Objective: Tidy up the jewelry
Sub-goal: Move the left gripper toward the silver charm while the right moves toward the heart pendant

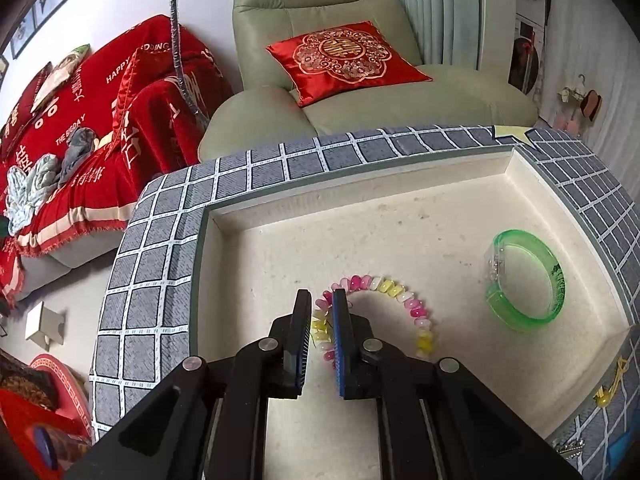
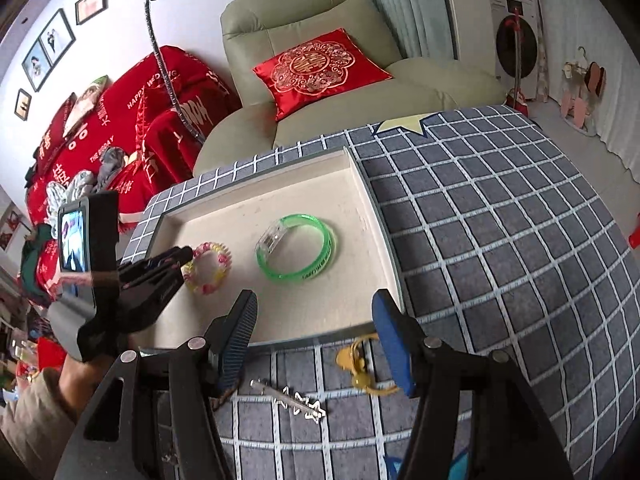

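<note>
Tray [image 2: 376, 216], shallow and cream-lined, holds a translucent green plastic bangle [image 2: 298, 252] and a pink-and-yellow beaded bracelet [image 1: 384, 292], which the left gripper [image 1: 322, 300] clamps at its rim. Right gripper [image 2: 316, 312], fingers apart and empty, hovers over the grey checked tablecloth [image 2: 500, 240], where a yellow hair clip [image 2: 356, 364] and silver star-shaped clip [image 2: 300, 402] lie before a green armchair [image 2: 304, 12].

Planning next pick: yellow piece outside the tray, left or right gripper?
Right. The right gripper is open, empty, above the yellow piece on the checked cloth. The left gripper is shut at the beaded bracelet in the tray.
</note>
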Available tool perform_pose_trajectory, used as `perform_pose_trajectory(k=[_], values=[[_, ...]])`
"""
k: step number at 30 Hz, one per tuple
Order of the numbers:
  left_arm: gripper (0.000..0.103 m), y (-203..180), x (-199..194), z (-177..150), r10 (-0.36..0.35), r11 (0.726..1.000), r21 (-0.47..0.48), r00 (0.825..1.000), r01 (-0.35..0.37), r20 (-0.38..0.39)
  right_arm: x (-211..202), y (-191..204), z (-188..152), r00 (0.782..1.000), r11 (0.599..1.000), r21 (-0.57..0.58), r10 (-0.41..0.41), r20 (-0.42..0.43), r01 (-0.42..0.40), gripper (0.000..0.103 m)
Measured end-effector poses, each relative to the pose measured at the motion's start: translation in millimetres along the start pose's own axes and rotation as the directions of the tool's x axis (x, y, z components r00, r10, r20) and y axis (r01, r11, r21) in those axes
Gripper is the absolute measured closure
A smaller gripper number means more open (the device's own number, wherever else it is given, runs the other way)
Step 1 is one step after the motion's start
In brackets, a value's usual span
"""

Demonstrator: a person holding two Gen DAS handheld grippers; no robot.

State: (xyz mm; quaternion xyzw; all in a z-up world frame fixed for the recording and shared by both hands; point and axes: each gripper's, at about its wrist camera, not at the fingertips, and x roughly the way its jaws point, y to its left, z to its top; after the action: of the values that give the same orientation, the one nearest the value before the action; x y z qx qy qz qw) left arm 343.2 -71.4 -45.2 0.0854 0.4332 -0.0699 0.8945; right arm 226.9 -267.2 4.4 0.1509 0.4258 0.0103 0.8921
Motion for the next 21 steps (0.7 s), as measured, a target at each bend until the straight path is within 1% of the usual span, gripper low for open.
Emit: perform_pose_trajectory(k=[3, 4, 5, 6, 7, 8, 9, 10, 11, 12, 14, 17, 21], values=[[0.077, 2.4, -6.0, 1.2, -0.003, 1.0, -0.004, 1.0, 0.003, 0.011, -4.2, -2.6, -4.0, 1.0, 1.0, 0.005, 0.003, 0.006, -0.003, 0.038], [0.064, 3.1, -9.5, 1.6, -0.002, 1.0, -0.004, 1.0, 0.003, 0.019, -5.9, -2.9, -5.5, 1.0, 1.0, 0.006, 0.003, 0.009, -0.003, 0.036], [0.038, 3.7, -13.8, 2.1, -0.001, 1.0, -0.004, 1.0, 0.001, 0.026, -7.9, -3.3, -6.8, 1.0, 1.0, 0.007, 0.006, 0.011, -0.006, 0.03], [0.0, 4.7, -18.5, 2.2, 0.016, 1.0, -0.011, 0.999, -0.016, 0.034, -9.9, -4.3, -8.4, 1.0, 1.0, 0.007, 0.013, 0.015, -0.013, 0.026], [0.0, 6.1, -27.6, 2.0, 0.044, 0.999, -0.016, 0.996, -0.043, 0.081, -12.7, -4.4, -9.8, 1.0, 1.0, 0.006, 0.017, 0.022, -0.017, 0.021], [0.0, 5.6, -33.6, 3.3, 0.05, 0.999, -0.003, 0.994, -0.05, 0.095, -15.6, -4.5, -11.1, 0.999, 1.0, 0.003, 0.019, 0.029, -0.019, 0.021], [0.0, 5.4, -36.9, 3.6, 0.039, 0.999, 0.007, 0.994, -0.04, 0.1, -19.3, -3.7, -13.0, 0.999, 1.0, -0.007, 0.018, 0.036, -0.017, 0.021], [0.0, 6.0, -40.0, 3.2, 0.034, 0.999, 0.012, 0.994, -0.035, 0.102, -22.1, -3.3, -14.5, 0.999, 1.0, -0.015, 0.018, 0.041, -0.018, 0.018], [0.0, 6.8, -44.4, 2.0, 0.04, 0.999, 0.014, 0.993, -0.042, 0.114, -25.2, -3.0, -16.4, 0.999, 1.0, -0.02, 0.025, 0.042, -0.024, 0.005], [0.0, 7.6, -48.8, 0.9, 0.044, 0.999, 0.014, 0.991, -0.046, 0.124, -27.8, -3.2, -18.7, 0.998, 0.999, -0.022, 0.033, 0.046, -0.032, 0.001], [0.0, 11.0, -58.6, -4.6, 0.04, 0.999, 0.009, 0.989, -0.041, 0.14, -37.4, -3.7, -24.2, 0.995, 0.998, -0.012, 0.063, 0.075, -0.062, 0.0], [0.0, 14.1, -74.4, -16.3, 0.014, 1.0, 0.019, 0.988, -0.017, 0.154, -48.6, -2.9, -30.6, 0.994, 0.997, -0.005, 0.078, 0.079, -0.078, 0.0], [0.0, 22.7, -98.8, -40.1, -0.007, 1.0, 0.015, 0.989, 0.005, 0.15, -59.3, -0.7, -39.8, 0.998, 0.999, -0.037, 0.038, 0.047, -0.036, 0.0]])
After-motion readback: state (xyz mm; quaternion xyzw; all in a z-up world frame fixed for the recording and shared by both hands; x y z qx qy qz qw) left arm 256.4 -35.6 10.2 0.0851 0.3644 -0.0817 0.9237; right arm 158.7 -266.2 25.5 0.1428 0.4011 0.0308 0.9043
